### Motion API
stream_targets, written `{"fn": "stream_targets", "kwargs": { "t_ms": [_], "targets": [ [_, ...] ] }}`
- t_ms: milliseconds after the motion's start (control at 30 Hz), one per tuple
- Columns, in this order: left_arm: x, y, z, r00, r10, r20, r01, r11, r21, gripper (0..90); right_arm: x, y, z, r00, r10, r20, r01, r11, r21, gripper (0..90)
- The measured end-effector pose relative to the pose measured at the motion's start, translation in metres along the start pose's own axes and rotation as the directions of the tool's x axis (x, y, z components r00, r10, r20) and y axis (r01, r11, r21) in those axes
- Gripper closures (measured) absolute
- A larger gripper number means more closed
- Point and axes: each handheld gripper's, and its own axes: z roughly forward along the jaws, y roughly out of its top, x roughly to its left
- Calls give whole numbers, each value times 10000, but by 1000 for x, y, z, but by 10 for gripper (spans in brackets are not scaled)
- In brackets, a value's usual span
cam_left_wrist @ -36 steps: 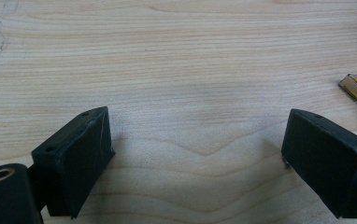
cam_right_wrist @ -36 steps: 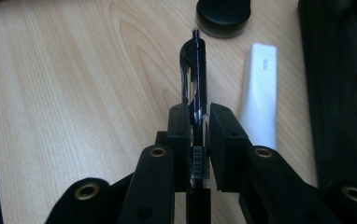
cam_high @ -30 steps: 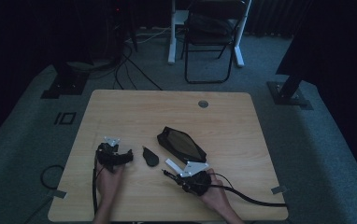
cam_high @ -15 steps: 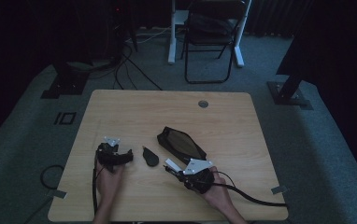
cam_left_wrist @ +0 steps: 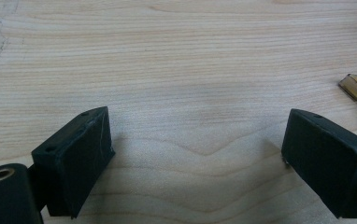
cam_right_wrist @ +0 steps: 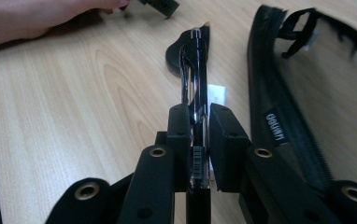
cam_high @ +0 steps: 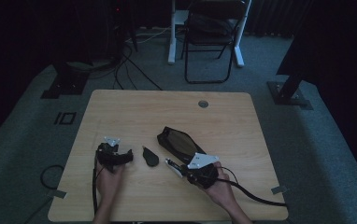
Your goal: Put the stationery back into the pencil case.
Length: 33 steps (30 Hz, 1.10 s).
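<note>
My right gripper [cam_right_wrist: 199, 126] is shut on a black pen with a clear barrel [cam_right_wrist: 196, 79], held along the jaws with its tip pointing away. In the high view this gripper [cam_high: 182, 169] is at the front right of the table, and the pen [cam_high: 172, 164] sticks out to its left. An open black zip pencil case [cam_high: 181, 142] lies just behind it, and its rim [cam_right_wrist: 279, 116] runs beside the pen. My left gripper [cam_high: 126, 156] rests at the front left. Its jaws stand wide apart over bare wood [cam_left_wrist: 195, 163], so it is open.
A small dark oval object [cam_high: 150, 157] lies between the two grippers, behind the pen's tip [cam_right_wrist: 174, 53]. The light wooden table [cam_high: 139, 112] has a cable hole [cam_high: 203, 103] near its far edge. A folding chair [cam_high: 211, 37] and cables are on the floor beyond.
My right gripper has lifted slightly with the pen still clamped in it. The left gripper has stayed where it was.
</note>
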Motion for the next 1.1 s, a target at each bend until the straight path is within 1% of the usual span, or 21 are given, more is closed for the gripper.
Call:
{"fn": "stream_targets", "kwargs": {
  "t_ms": [167, 233, 367, 1100],
  "targets": [
    [0, 0, 0, 10000, 1, 0, -1, 10000, -1, 88, -6, 4, -4, 9999, -24, 147, 25, 10000, -90, 798],
    [0, 0, 0, 10000, 0, 0, 0, 10000, -1, 89, -7, 7, -6, 10000, 38, 12, -37, 9998, -215, 798],
    [0, 0, 0, 10000, -2, 0, 2, 10000, -2, 89, -9, 10, -6, 10000, 15, -18, -16, 9996, -293, 799],
    [0, 0, 0, 10000, 8, 8, -8, 10000, -4, 88, -18, 20, -7, 9999, 49, 139, -42, 9987, -506, 798]
  ]
}}
